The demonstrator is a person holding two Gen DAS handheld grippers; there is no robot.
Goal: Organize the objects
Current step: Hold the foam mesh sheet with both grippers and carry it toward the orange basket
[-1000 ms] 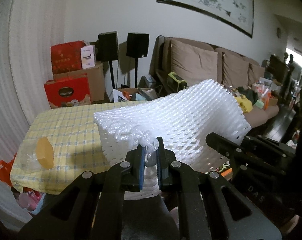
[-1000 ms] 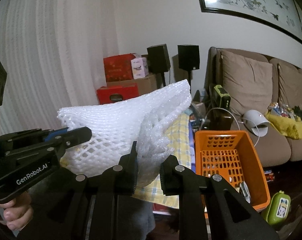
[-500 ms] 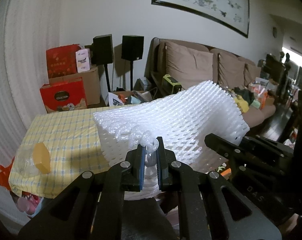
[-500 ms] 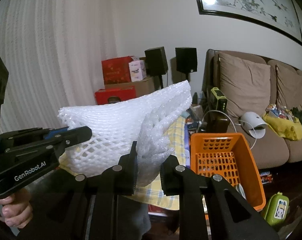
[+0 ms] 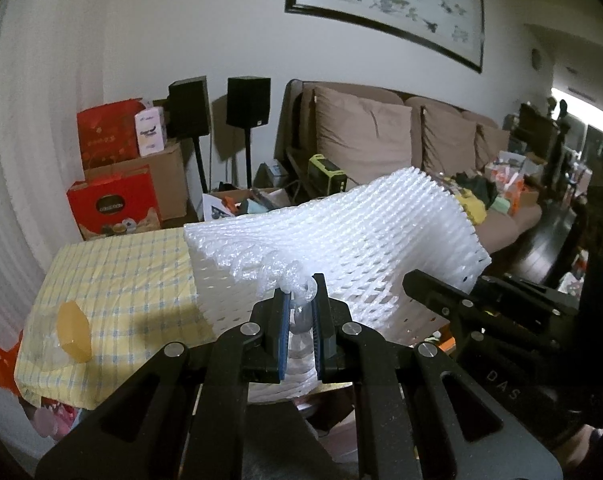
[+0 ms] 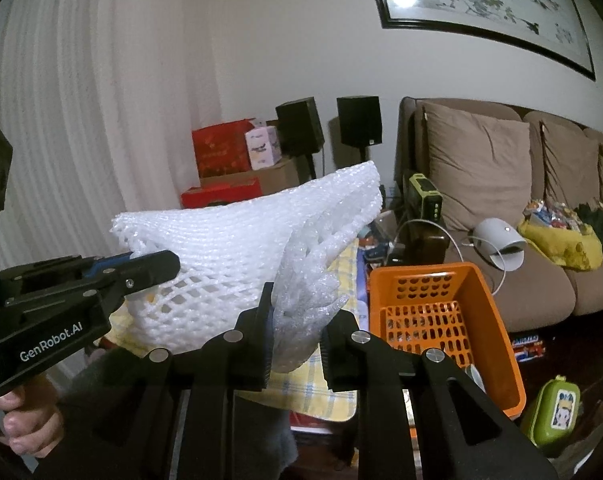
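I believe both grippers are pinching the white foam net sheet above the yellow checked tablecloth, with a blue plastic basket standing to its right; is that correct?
Not quite: the plastic basket is orange, not blue, as the right wrist view shows. The rest holds: left gripper and right gripper both pinch the white foam net sheet above the yellow checked tablecloth.

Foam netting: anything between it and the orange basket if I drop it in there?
Nothing visible. The foam netting hangs above the table, held by both tools. The orange basket sits open-topped to the right, nearly empty.
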